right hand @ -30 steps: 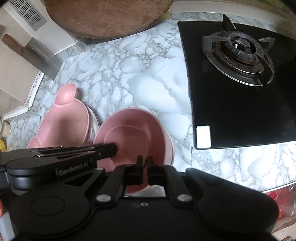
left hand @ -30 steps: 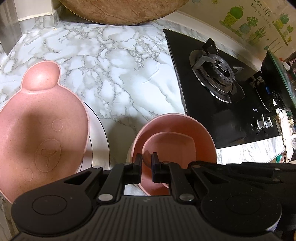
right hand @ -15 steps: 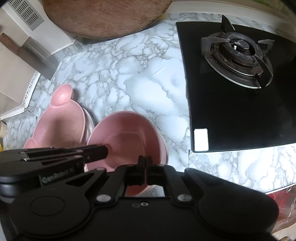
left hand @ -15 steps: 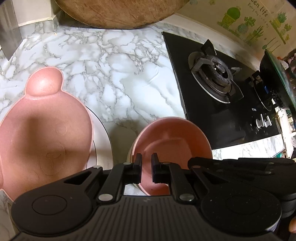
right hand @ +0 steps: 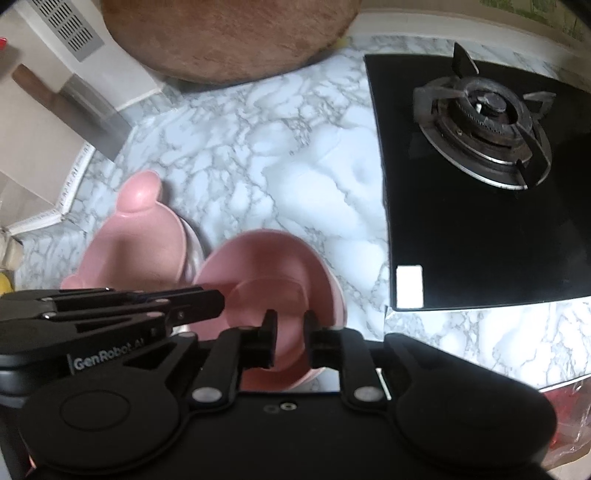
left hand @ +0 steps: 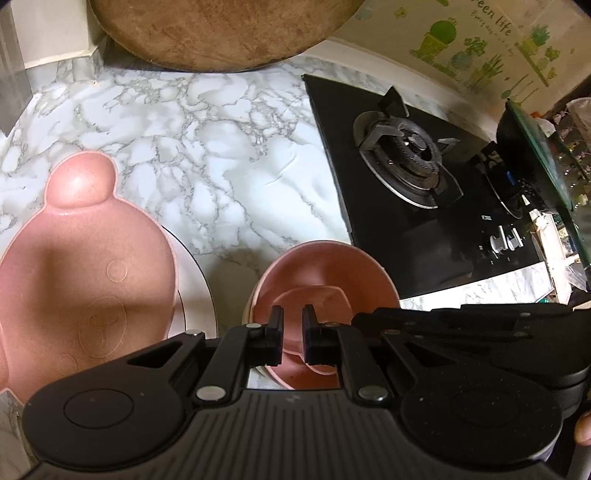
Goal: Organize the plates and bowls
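A round pink bowl [left hand: 325, 277] sits on the marble counter, nested in a paler bowl whose rim [left hand: 248, 314] shows at its left. It also shows in the right wrist view [right hand: 266, 273]. A pink bear-shaped plate [left hand: 81, 266] lies on a white plate [left hand: 194, 291] to the left, and shows in the right wrist view [right hand: 136, 243]. My left gripper [left hand: 292, 330] hovers over the bowl's near side, jaws a small gap apart, holding nothing. My right gripper [right hand: 290, 332] is open over the same bowl, empty.
A black gas hob [left hand: 406, 166] with a burner lies right of the bowl, also in the right wrist view [right hand: 480, 147]. A large round wooden board [left hand: 221, 33] leans at the back. A cleaver [right hand: 70, 99] hangs at the left wall.
My right gripper has opened from shut and let go of the pink bowl, which now rests on the counter. Both grippers have drawn back a little.
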Tool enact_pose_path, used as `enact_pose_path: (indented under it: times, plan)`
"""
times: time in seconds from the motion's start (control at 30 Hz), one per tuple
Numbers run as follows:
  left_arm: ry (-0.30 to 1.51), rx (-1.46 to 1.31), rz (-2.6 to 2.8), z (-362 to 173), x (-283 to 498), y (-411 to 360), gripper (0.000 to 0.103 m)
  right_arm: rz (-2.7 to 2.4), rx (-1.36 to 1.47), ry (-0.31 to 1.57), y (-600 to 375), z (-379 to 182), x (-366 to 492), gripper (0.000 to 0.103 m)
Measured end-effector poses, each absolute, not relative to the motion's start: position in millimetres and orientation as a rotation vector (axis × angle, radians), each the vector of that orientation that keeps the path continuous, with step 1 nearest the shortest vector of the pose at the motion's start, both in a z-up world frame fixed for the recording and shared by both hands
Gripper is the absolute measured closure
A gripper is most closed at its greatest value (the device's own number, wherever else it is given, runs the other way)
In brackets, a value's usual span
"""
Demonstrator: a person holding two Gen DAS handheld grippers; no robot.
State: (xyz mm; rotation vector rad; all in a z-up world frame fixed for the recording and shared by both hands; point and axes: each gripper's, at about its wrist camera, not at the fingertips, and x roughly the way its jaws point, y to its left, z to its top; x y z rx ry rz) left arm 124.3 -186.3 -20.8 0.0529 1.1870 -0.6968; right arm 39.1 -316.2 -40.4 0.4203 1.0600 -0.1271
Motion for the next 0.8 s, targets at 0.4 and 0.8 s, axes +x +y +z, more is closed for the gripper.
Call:
enact_pose_path:
  times: [0.4,0.8]
  plan:
    - [1.075,0.080,-0.685,-6,112,-160,0.094,-0.069,0.336,0.965,-308,-10,18,0.074]
    - [1.029,0.080,-0.679,-4,97,-135,0.062,-0.097,0.297,0.903,-299,1,-3,0.056]
